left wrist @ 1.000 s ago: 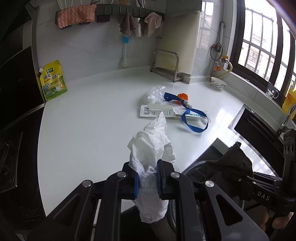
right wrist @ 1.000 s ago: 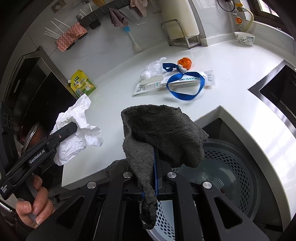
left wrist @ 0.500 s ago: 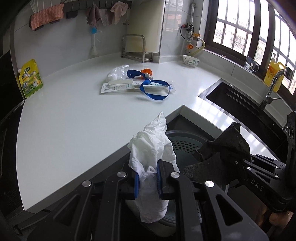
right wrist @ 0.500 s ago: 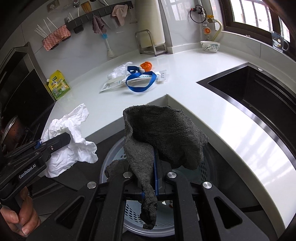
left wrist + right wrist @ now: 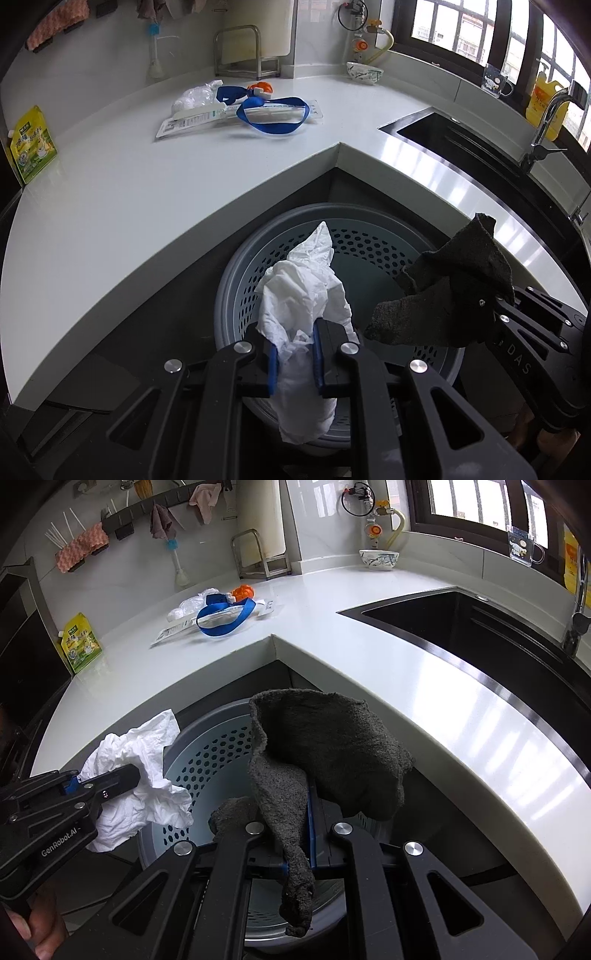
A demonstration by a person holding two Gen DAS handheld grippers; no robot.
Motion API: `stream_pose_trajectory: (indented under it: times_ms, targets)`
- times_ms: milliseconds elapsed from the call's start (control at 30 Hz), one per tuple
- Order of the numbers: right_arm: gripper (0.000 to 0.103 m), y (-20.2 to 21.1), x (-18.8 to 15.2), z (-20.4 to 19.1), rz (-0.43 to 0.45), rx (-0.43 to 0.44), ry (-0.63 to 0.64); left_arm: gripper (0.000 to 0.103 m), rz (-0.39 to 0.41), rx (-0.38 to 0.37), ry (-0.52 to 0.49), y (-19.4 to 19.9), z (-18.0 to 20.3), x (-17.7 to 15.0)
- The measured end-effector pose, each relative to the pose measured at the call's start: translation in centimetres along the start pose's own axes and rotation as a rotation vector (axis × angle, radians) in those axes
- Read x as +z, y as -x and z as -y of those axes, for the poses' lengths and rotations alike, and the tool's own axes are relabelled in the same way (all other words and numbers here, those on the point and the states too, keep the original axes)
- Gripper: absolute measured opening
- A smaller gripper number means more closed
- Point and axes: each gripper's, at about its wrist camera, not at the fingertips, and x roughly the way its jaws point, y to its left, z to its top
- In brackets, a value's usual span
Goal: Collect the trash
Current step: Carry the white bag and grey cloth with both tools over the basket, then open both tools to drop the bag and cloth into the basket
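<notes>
Two items held over the bin, drop pending.

My left gripper (image 5: 295,356) is clenched on one crumpled white tissue (image 5: 303,295); my right gripper (image 5: 308,843) is clamped on one dark grey rag (image 5: 325,753). Both hang above the one perforated grey bin (image 5: 373,236) at 12 o'clock of each gripper. Step, as I judge it: release; next I must part both jaws over the opening. On the counter (image 5: 110,206) at 11 o'clock: one blue strap (image 5: 275,118), one orange ball (image 5: 261,88), one clear bag (image 5: 195,96), two flat packets (image 5: 192,119).
</notes>
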Motion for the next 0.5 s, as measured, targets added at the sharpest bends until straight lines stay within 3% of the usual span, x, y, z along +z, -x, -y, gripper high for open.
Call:
stream_pose_trajectory:
  times_ms: [333,400,433,467,500]
  targets:
    - [0.007,-1.5,-0.5,-0.3,0.003,-0.052,0.035,0.015,-0.050,0.021,0.025,-2.2,-0.7,-0.2]
    - [0.012,-1.6,-0.6,-0.2,0.008,-0.058,0.034,0.018,-0.050,0.024,0.025,-2.3,-0.7,-0.2]
    - [0.019,-1.5,-0.5,-0.2,0.014,-0.059,0.036,0.018,-0.046,0.023,0.027,-2.3,-0.7,-0.2]
    - [0.034,-1.4,-0.4,-0.2,0.018,-0.062,0.035,0.023,-0.043,0.025,0.029,-2.3,-0.8,-0.2]
    - [0.043,-1.3,-0.4,-0.2,0.029,-0.065,0.033,0.031,-0.040,0.028,0.031,-2.3,-0.9,-0.1]
